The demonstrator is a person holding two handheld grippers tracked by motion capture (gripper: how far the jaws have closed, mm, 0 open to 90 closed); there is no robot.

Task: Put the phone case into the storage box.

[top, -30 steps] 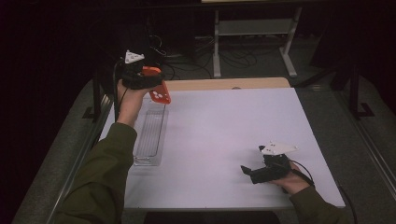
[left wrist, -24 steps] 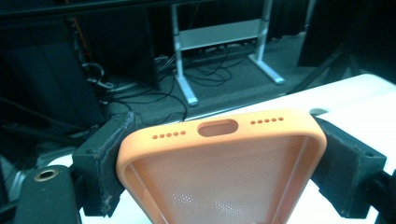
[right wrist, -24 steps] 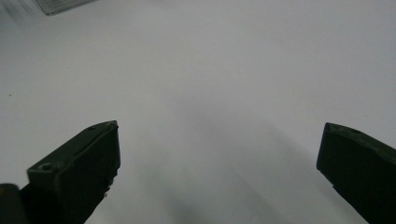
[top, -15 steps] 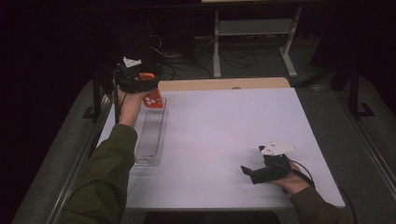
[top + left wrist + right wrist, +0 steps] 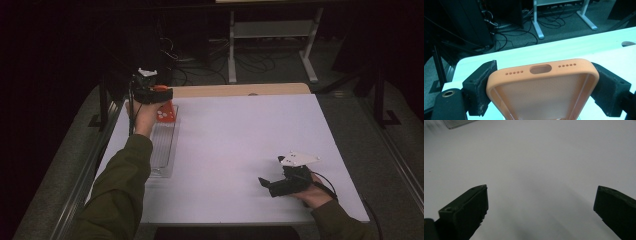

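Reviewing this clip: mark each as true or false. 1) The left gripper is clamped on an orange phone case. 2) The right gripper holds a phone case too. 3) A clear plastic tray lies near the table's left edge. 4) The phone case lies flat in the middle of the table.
1) True: the left gripper is shut on the orange phone case, pads pressing both its sides.
2) False: the right gripper is open over the bare white table, holding nothing.
3) True: the clear plastic tray lies lengthwise along the left edge.
4) False: it is held at the tray's far end.
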